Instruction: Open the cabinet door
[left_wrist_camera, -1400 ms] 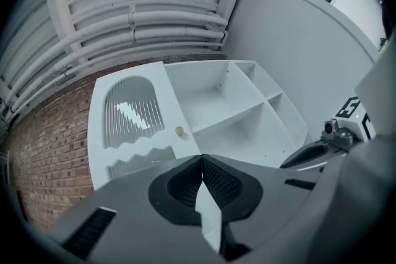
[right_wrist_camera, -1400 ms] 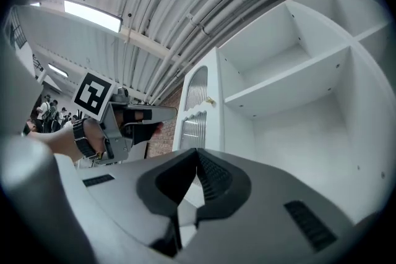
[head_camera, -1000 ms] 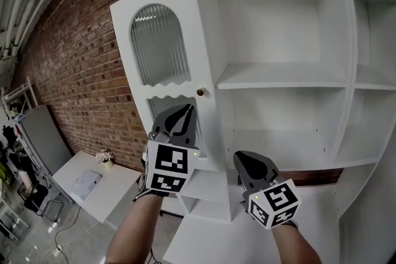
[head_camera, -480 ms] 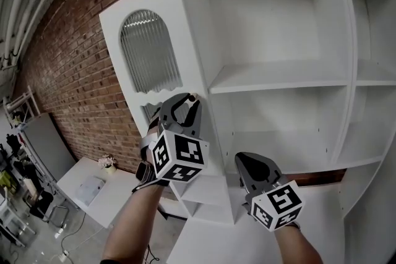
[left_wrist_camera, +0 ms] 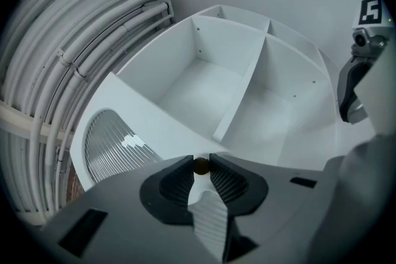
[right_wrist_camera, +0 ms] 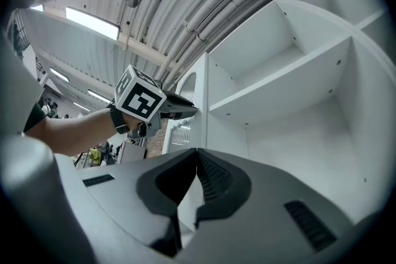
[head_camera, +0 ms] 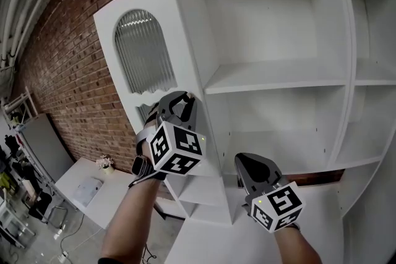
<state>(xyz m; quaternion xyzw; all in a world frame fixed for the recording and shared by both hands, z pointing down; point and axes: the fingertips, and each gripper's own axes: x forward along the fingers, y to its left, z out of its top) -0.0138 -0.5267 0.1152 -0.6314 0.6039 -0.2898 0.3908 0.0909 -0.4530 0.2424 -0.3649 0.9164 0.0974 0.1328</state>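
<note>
Left gripper (head_camera: 185,101), clamped on the knob (left_wrist_camera: 201,166), has swung the cabinet door (head_camera: 145,52) wider open.

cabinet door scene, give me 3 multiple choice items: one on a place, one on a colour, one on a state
1. Where is the door knob?
A. lying on a shelf
B. between the jaws of the left tool
C. on the floor

2. What colour is the cabinet?
A. white
B. black
C. green

3. How is the right tool?
A. wide open
B. shut on the door knob
C. shut, holding nothing

Answers:
1 B: the left gripper view shows its jaws closed on the small brown knob.
2 A: it is white all over.
3 C: the right gripper view shows its jaws together with nothing between them.
</note>
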